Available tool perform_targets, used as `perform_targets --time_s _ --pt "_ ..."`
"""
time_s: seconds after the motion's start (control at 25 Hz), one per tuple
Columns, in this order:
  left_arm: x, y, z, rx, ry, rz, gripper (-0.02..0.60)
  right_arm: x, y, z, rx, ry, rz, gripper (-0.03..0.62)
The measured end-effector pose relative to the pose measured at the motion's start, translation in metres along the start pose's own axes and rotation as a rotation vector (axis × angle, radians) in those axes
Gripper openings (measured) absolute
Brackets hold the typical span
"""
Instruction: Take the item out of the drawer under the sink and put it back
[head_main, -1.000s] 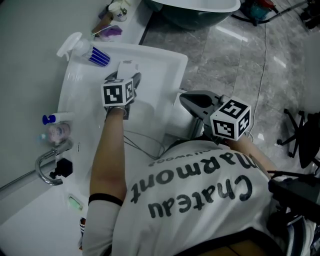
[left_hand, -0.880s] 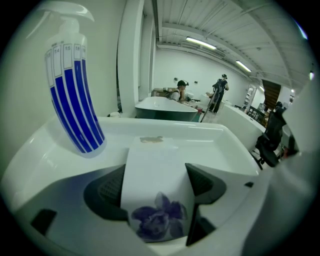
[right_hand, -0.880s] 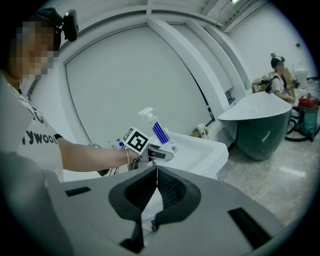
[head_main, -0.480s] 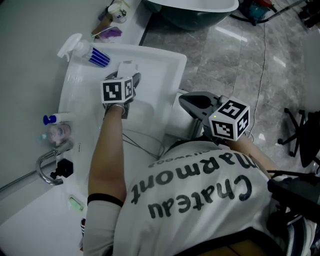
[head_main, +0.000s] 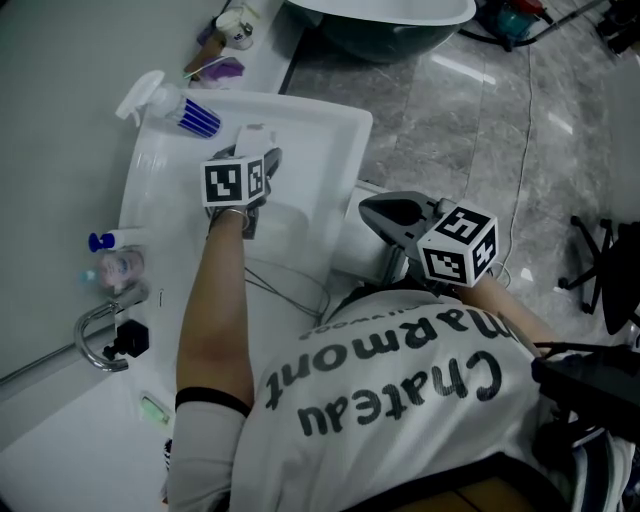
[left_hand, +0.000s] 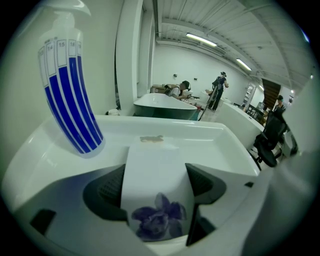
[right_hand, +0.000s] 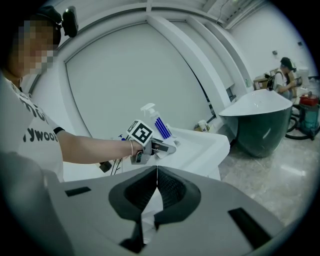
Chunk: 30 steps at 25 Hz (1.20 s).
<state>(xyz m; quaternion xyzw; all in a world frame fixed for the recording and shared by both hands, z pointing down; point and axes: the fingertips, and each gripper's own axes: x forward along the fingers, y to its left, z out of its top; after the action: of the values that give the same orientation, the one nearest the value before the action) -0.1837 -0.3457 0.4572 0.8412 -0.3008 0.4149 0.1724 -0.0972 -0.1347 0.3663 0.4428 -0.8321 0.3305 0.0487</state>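
Observation:
My left gripper (head_main: 262, 162) is shut on a white packet (head_main: 254, 136) with a purple flower print, held just over the white sink counter (head_main: 325, 130). In the left gripper view the packet (left_hand: 156, 180) fills the gap between the jaws of that gripper (left_hand: 156, 189). A spray bottle (head_main: 178, 106) with blue stripes stands at the counter's back corner, close left of the packet. My right gripper (head_main: 385, 210) hangs beside the counter's front edge over the white cabinet front (head_main: 352, 240); its jaws (right_hand: 156, 187) are shut with nothing between them. The drawer's inside is hidden.
A chrome tap (head_main: 98, 332) and small bottles (head_main: 112, 240) stand along the counter's left side. A dark bathtub (head_main: 385, 22) stands beyond the counter on the grey marble floor, and an office chair (head_main: 600, 270) is at the right. Cables lie across the floor.
The right gripper has sunk slightly and turned a little. The left gripper and its packet have hardly moved.

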Motion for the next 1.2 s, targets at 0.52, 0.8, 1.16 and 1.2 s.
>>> perform_targets --time_s 0.52,0.8,1.16,1.2 --pt "0.000 0.000 -0.001 0.026 -0.044 0.010 0.336 -0.017 0.000 -0.010 -0.001 0.007 -0.018 0.011" --pt "0.001 -0.001 0.001 0.082 -0.038 0.037 0.336 -0.031 -0.005 -0.011 0.008 -0.023 -0.043 0.011" --pt "-0.003 0.002 0.000 0.130 -0.015 0.071 0.336 -0.048 -0.010 -0.014 0.025 -0.040 -0.078 0.011" --pt "-0.004 0.003 -0.001 0.135 -0.013 0.073 0.336 -0.049 -0.010 -0.014 0.023 -0.040 -0.079 0.011"
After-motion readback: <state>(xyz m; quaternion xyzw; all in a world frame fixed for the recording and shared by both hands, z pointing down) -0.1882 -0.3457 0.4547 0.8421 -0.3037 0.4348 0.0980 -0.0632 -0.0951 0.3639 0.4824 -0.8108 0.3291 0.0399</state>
